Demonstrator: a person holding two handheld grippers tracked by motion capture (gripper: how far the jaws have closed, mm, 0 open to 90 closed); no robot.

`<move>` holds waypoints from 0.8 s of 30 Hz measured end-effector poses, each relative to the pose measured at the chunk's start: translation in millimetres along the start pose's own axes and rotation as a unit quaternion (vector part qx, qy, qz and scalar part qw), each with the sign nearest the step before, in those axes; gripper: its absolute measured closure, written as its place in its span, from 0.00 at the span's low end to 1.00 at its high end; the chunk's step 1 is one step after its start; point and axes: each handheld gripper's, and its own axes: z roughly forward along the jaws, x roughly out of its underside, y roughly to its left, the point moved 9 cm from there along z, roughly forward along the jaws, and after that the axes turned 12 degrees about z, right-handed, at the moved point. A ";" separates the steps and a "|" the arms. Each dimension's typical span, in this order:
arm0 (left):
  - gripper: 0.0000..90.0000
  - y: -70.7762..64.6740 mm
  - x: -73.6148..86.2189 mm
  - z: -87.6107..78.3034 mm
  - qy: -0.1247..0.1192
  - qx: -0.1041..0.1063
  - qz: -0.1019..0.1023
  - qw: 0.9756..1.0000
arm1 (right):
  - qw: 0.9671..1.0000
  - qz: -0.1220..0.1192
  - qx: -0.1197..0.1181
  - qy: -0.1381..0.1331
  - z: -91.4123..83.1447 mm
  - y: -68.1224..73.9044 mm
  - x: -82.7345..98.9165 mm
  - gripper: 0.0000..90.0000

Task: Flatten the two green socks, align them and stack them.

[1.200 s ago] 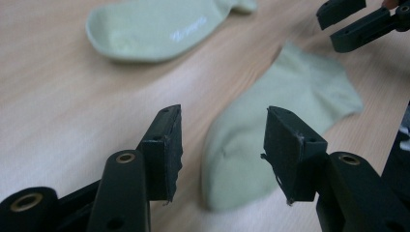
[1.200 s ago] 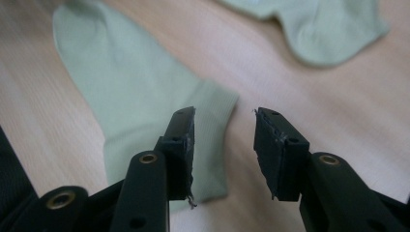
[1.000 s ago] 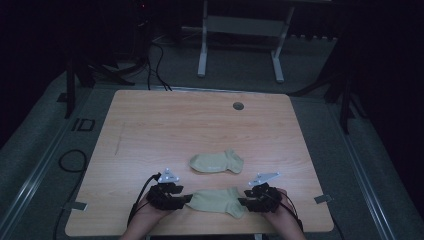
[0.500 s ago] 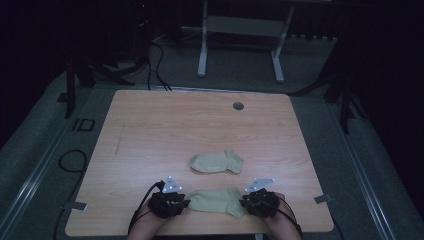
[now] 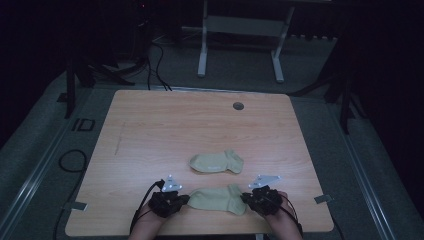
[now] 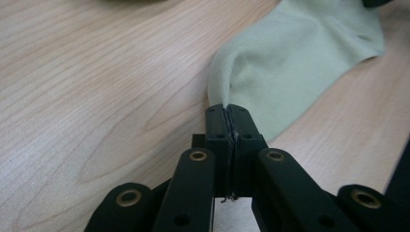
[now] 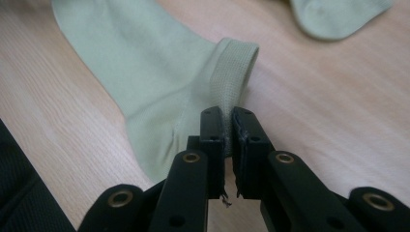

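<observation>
Your left gripper (image 5: 184,199) and right gripper (image 5: 245,198) have just closed, each clamped on one end of the near sock (image 5: 218,198) at the table (image 5: 150,130)'s six o'clock edge. A second sock (image 5: 216,162) lies just beyond, toward twelve; open wood stretches past it.

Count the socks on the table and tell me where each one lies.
2. The near sock lies by the front edge, pinched at its ends by the left gripper and right gripper. The far sock lies free just behind it.

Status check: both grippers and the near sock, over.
Left gripper shut on near sock toe end. Right gripper pinching its cuff. Second sock lies apart, not in the way.
</observation>
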 end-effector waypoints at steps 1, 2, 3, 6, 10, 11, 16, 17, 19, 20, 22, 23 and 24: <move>0.98 0.3 -1.7 -3.0 -0.005 -0.001 -0.001 1.000 | 1.000 0.002 0.000 -0.006 -2.8 -0.6 -2.1 0.93; 0.98 0.6 -3.9 -6.2 -0.012 0.001 -0.006 1.000 | 1.000 0.004 -0.003 -0.010 -5.6 -0.3 -4.0 0.93; 0.98 0.7 -5.9 -9.3 -0.018 0.002 -0.008 1.000 | 1.000 0.004 -0.005 -0.013 -8.4 -0.3 -5.7 0.93; 0.98 0.7 -13.2 -17.8 -0.031 0.002 -0.006 1.000 | 1.000 0.002 -0.009 -0.022 -16.2 0.5 -11.4 0.93; 0.98 1.0 -23.6 -26.8 -0.046 -0.005 -0.003 0.999 | 0.999 -0.004 -0.010 -0.033 -26.3 3.1 -20.8 0.93; 0.98 0.4 -26.1 -28.9 -0.046 -0.005 0.001 0.999 | 0.999 -0.007 -0.010 -0.035 -28.2 3.3 -22.7 0.93; 0.98 0.3 -40.9 -37.4 -0.052 -0.008 0.016 0.998 | 0.999 -0.021 -0.010 -0.043 -37.9 5.2 -37.4 0.93; 0.98 1.3 -43.0 -38.3 -0.054 -0.009 0.016 0.998 | 0.999 -0.022 -0.012 -0.047 -39.5 5.0 -42.7 0.93; 0.98 4.2 -48.0 -40.4 -0.054 -0.011 0.019 0.998 | 0.998 -0.025 -0.012 -0.052 -41.1 4.1 -49.7 0.93; 0.98 6.1 -50.6 -41.2 -0.055 -0.012 0.018 0.998 | 0.998 -0.023 -0.012 -0.053 -41.5 4.0 -52.2 0.93; 0.98 9.3 -55.6 -42.1 -0.055 -0.010 0.018 0.998 | 0.998 -0.026 -0.007 -0.055 -42.3 1.5 -58.5 0.93; 0.98 11.2 -58.8 -42.6 -0.058 -0.006 0.013 0.998 | 0.998 -0.025 -0.006 -0.055 -42.8 0.6 -61.1 0.93; 0.98 12.8 -61.1 -42.6 -0.058 -0.007 0.014 0.998 | 0.998 -0.027 -0.004 -0.057 -43.4 -1.5 -64.8 0.93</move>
